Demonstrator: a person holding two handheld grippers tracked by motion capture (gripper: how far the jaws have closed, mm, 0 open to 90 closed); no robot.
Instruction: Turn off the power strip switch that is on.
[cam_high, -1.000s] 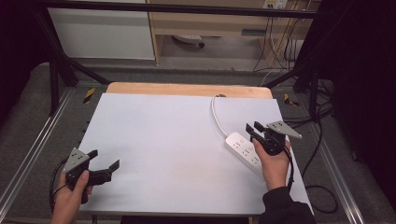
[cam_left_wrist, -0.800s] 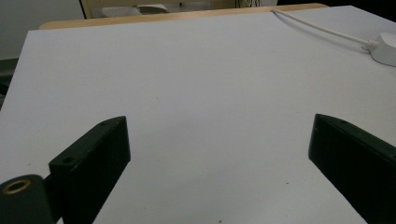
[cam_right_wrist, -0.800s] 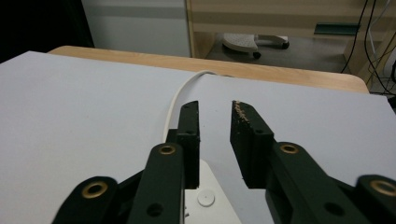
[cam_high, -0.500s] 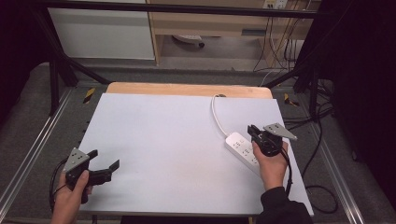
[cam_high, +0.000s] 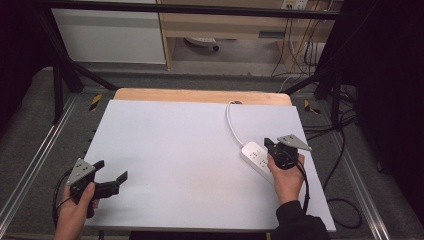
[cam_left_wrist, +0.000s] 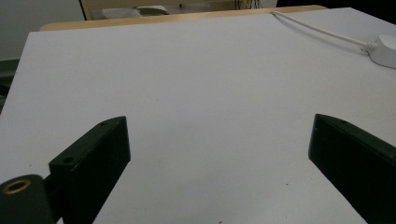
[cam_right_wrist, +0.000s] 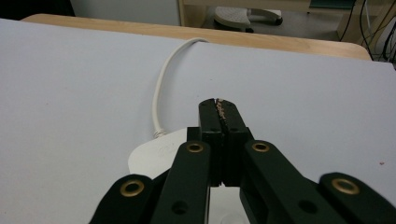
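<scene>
Right gripper view showed the right gripper (cam_right_wrist: 219, 105) with jaws just pressed together on nothing, poised over the white plastic power strip (cam_high: 257, 159) at the table's right side; probably best to press squarely down on its switch. Left gripper (cam_high: 111, 176) gaped, idle.

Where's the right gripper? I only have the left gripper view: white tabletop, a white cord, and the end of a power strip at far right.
Observer: In the high view, the right gripper is over the white power strip, at the table's right side.
Operator: Jaws open?
Observer: Shut. They have just been closing, and the right gripper view shows nothing between them.
Operator: Is it touching the strip?
Observer: Cannot tell. The jaws sit just above its near end, and the hand hides where they would meet.
Operator: And where's mine relative to that?
Observer: The left gripper is at the table's near-left corner with its jaws open, well apart from the strip.
</scene>
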